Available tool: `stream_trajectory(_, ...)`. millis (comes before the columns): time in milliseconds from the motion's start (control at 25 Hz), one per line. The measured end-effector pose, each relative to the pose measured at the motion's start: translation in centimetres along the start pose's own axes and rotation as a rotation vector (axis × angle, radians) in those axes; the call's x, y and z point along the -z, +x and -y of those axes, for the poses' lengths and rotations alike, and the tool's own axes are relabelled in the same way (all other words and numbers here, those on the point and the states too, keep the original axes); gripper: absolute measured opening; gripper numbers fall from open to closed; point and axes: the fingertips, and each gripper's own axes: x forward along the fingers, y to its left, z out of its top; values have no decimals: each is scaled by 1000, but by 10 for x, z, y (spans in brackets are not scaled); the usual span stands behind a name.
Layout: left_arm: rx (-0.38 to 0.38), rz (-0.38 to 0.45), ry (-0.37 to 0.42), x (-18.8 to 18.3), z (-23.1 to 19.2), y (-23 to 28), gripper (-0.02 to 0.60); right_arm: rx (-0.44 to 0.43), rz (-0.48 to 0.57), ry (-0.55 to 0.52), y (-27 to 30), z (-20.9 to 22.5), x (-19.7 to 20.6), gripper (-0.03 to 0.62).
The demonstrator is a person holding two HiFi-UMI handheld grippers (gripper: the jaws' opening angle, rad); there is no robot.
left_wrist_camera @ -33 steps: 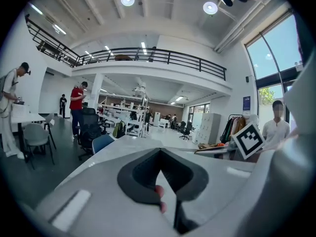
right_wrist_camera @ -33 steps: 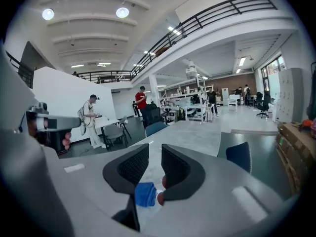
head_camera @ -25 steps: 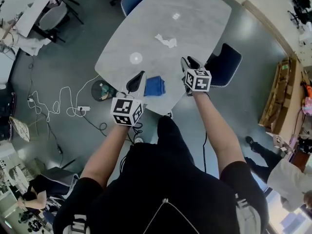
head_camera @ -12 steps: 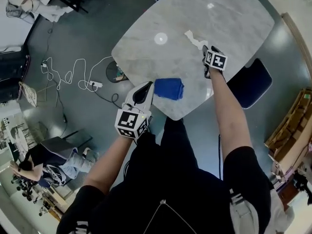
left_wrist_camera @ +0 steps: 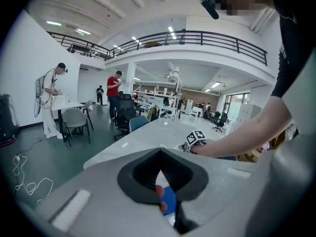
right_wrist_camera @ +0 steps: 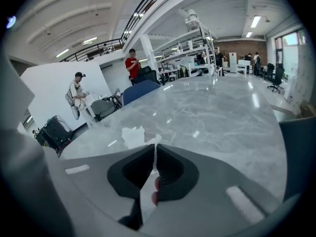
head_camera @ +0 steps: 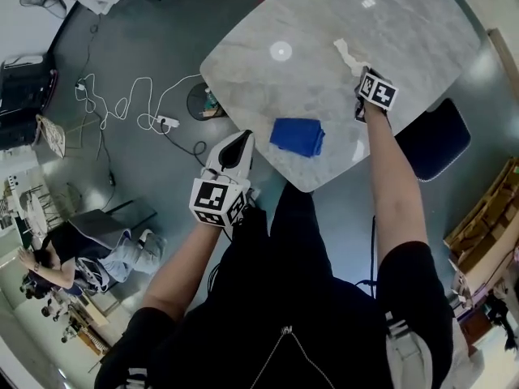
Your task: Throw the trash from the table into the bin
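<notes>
A crumpled white paper scrap (head_camera: 347, 52) lies on the grey marble table (head_camera: 422, 47). My right gripper (head_camera: 360, 71) reaches its near end. In the right gripper view the paper (right_wrist_camera: 133, 135) runs in between the jaws. The right gripper (right_wrist_camera: 155, 148) has just been closing and is now shut on it. A folded blue cloth (head_camera: 298, 136) lies near the table's front edge. My left gripper (head_camera: 243, 137) hovers just left of it, off the table's edge, shut and empty (left_wrist_camera: 159, 153). A dark round bin (head_camera: 203, 101) stands on the floor left of the table.
A small white disc (head_camera: 280, 51) and a white speck (head_camera: 368, 2) lie further out on the table. A blue chair (head_camera: 434, 140) stands at the right edge. White cables (head_camera: 122, 108) trail on the floor. People stand far off (left_wrist_camera: 49, 102).
My right gripper has gone from the table's front edge out to the white paper and closed on its near end. The left gripper has stayed by the front edge, left of the blue cloth.
</notes>
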Motion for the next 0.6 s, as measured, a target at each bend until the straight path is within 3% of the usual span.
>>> stream_trajectory(160, 34, 31, 1, 0, -6, -15, 2, 2, 107, -8, -64, -32, -2, 26)
stream_trajectory(400, 124, 152, 35, -41, 10, -48, 2, 10, 294, 80, -236, -74, -26, 26)
stream_trajectory(600, 182, 233, 71, -56, 23, -108, 2, -39, 399, 162, -388, -142, -6, 26)
